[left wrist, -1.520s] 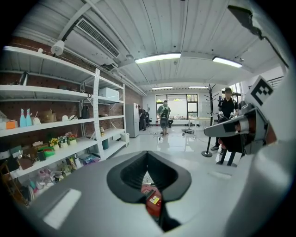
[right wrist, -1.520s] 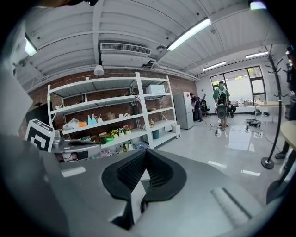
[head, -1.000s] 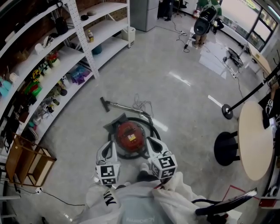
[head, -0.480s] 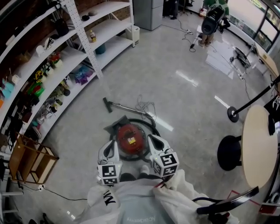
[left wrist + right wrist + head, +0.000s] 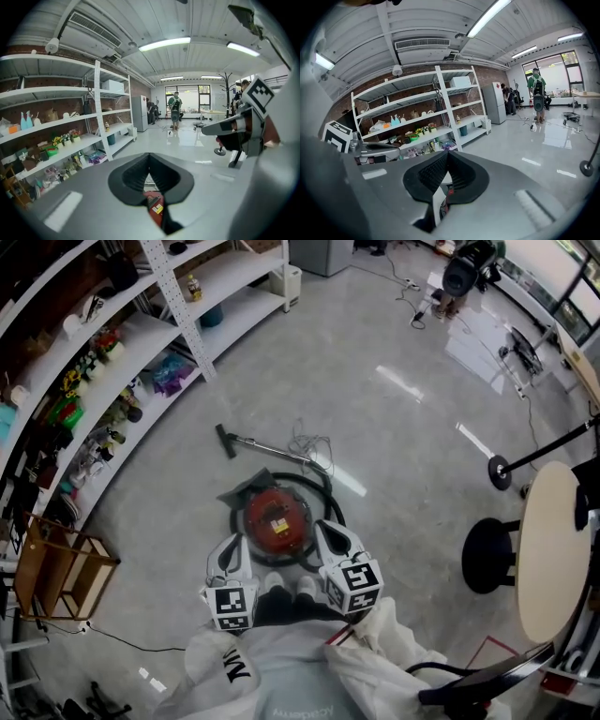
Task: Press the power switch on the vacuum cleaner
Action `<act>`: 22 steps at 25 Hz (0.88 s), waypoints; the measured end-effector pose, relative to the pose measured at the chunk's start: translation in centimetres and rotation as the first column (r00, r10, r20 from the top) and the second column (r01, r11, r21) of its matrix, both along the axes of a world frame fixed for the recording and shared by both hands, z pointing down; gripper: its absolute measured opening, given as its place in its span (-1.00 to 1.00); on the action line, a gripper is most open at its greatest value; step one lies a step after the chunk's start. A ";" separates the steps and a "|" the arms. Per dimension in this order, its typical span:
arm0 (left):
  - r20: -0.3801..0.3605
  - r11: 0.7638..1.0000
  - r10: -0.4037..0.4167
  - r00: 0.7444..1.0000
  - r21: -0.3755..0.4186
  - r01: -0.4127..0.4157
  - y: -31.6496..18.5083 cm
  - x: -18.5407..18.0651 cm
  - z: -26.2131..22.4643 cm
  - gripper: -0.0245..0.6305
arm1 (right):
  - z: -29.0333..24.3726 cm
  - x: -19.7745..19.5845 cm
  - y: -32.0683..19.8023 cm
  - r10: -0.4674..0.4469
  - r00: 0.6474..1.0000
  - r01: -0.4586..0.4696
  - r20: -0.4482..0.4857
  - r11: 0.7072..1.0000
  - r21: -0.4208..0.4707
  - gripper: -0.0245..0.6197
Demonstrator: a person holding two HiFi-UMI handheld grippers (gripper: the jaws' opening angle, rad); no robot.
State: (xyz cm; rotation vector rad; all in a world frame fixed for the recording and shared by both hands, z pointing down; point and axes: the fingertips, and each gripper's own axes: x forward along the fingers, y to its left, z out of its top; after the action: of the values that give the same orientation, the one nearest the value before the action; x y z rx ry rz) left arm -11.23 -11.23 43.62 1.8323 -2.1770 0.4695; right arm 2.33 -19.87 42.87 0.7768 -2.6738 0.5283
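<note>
The red round vacuum cleaner (image 5: 277, 521) sits on the floor just ahead of the person's feet. Its black hose (image 5: 326, 495) curls around it, and the wand (image 5: 258, 445) lies beyond. I cannot make out the power switch. My left gripper (image 5: 233, 547) hangs over the vacuum's near left side and my right gripper (image 5: 324, 531) over its near right side. Both are above it, and neither touches it. In the left gripper view my left gripper (image 5: 149, 157) is shut and empty, with the red vacuum (image 5: 154, 208) showing below the pads. In the right gripper view my right gripper (image 5: 447, 154) is likewise shut on nothing.
White shelving (image 5: 112, 343) full of small items curves along the left. A wooden crate (image 5: 56, 577) stands at lower left. To the right are a round table (image 5: 553, 549), a black stool (image 5: 487, 554) and a stand base (image 5: 500, 472). A person (image 5: 464, 273) stands far off.
The person has stepped closer, so the vacuum now lies nearer the feet. Both grippers stay shut on either side of it.
</note>
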 end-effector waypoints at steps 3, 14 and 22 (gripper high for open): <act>-0.013 1.000 0.015 1.000 -0.007 -0.015 -0.5 -0.5 0.5 -0.93 | 0.0 -0.4 -0.3 0.011 1.000 -0.011 -0.015 1.000 0.002 -0.92; -0.027 0.998 0.003 1.000 -0.055 -0.005 -0.3 -3.1 4.0 -0.93 | 2.8 -2.2 0.5 -0.008 0.995 0.005 -0.096 1.000 -0.027 -0.92; -0.029 0.996 -0.019 0.999 -0.087 0.017 -0.3 -3.9 8.0 -0.93 | 6.5 -2.5 0.8 -0.024 0.988 0.015 -0.152 0.998 -0.059 -0.92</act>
State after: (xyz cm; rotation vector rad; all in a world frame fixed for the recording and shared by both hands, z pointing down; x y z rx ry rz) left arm -15.17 -11.56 51.63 1.7618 -2.1174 0.5211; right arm -0.13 -19.05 49.40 0.7424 -2.5122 0.5163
